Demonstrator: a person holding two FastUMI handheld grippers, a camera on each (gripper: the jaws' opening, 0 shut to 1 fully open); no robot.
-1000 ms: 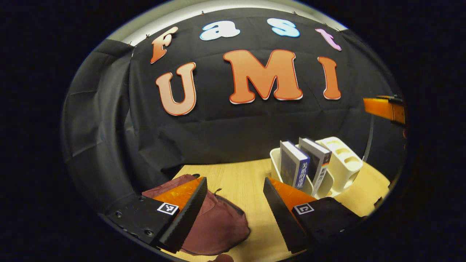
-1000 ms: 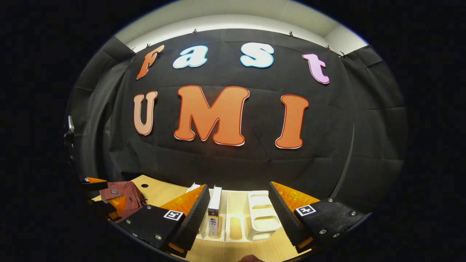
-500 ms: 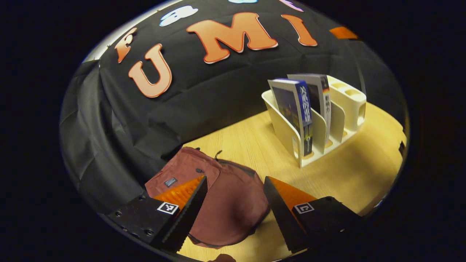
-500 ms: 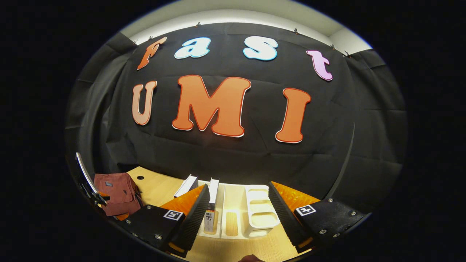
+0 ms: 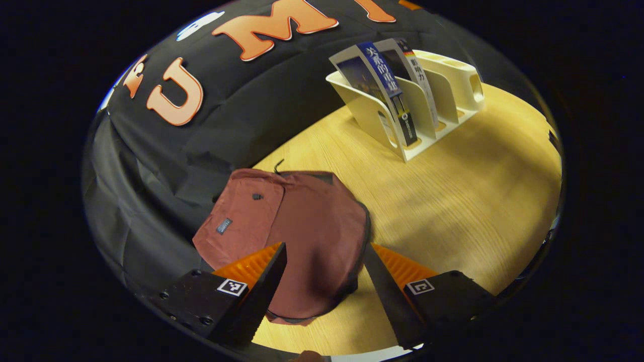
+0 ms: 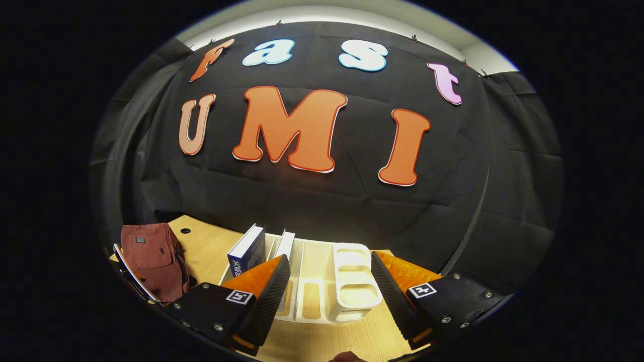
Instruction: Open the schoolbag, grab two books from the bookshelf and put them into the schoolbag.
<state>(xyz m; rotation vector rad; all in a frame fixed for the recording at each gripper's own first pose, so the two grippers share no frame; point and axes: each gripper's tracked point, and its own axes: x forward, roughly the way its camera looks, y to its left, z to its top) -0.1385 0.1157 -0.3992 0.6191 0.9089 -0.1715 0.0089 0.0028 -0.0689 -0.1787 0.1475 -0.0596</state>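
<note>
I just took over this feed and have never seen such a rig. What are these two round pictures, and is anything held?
Each picture comes from a camera riding on a hand-held two-finger gripper and looking along its jaws. In the left gripper view, the left gripper hangs open above a dark red schoolbag lying on the wooden table. In the right gripper view, the right gripper is open before a white bookshelf holding two books, one with a blue cover. Nothing is held.
</note>
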